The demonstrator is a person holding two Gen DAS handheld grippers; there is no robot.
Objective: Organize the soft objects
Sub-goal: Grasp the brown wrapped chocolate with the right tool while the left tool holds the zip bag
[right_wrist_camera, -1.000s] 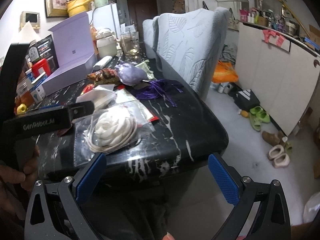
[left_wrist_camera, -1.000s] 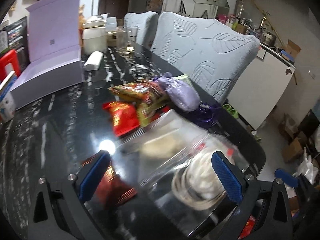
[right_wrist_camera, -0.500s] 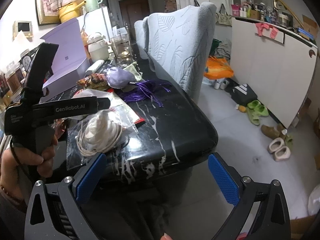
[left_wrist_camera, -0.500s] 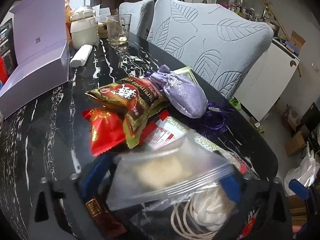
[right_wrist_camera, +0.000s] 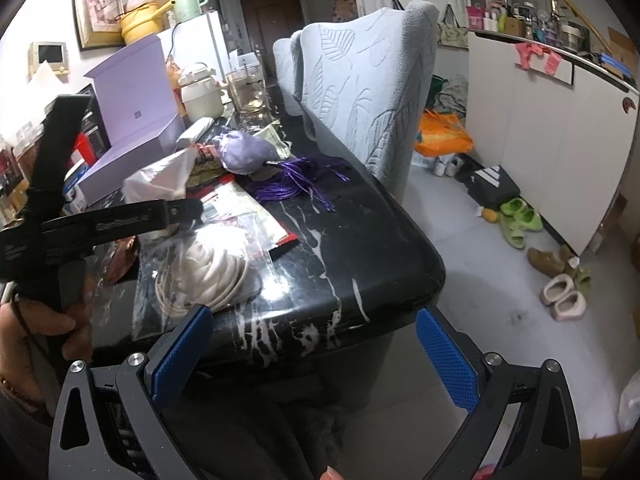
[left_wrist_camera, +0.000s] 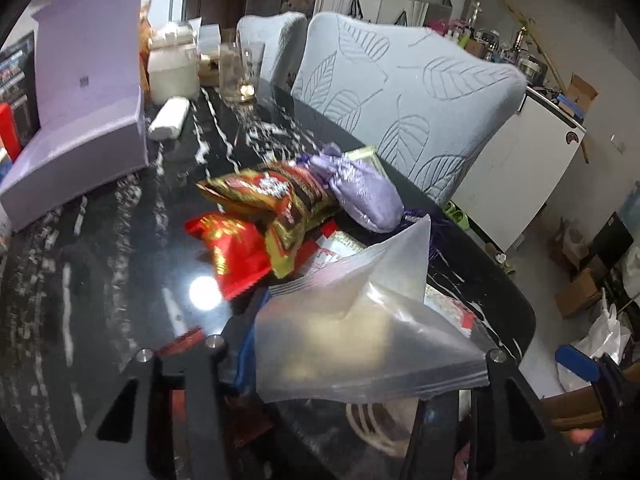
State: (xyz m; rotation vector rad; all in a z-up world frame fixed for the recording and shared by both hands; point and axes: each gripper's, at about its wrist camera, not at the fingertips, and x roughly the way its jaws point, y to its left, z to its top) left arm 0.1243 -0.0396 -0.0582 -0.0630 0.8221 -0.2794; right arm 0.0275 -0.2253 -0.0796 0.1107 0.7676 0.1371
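My left gripper (left_wrist_camera: 360, 354) is closing its jaws on a clear zip bag (left_wrist_camera: 352, 320) with something pale inside. The bag is pinched, crumpled and raised off the black marble table (left_wrist_camera: 100, 280). In the right wrist view the same bag (right_wrist_camera: 160, 176) stands up from the left gripper (right_wrist_camera: 184, 210). Under it lies a white rope coil in its own clear bag (right_wrist_camera: 212, 272). Further back are a red snack packet (left_wrist_camera: 236, 252), a brown snack packet (left_wrist_camera: 276, 196) and a lilac pouch (left_wrist_camera: 360, 196). My right gripper (right_wrist_camera: 316, 356) is open, holding nothing, near the table's corner.
A purple cord bundle (right_wrist_camera: 296, 180) lies beside the pouch. An open lilac box (left_wrist_camera: 80, 120), a white jar (left_wrist_camera: 172, 72) and a glass (left_wrist_camera: 240, 76) stand at the back left. Grey leaf-pattern chairs (left_wrist_camera: 400, 112) line the table's right side. Shoes (right_wrist_camera: 520, 220) lie on the floor.
The left gripper's jaws narrowed from wide apart onto the clear zip bag, and the bag rose and crumpled between them. The right gripper stayed put.
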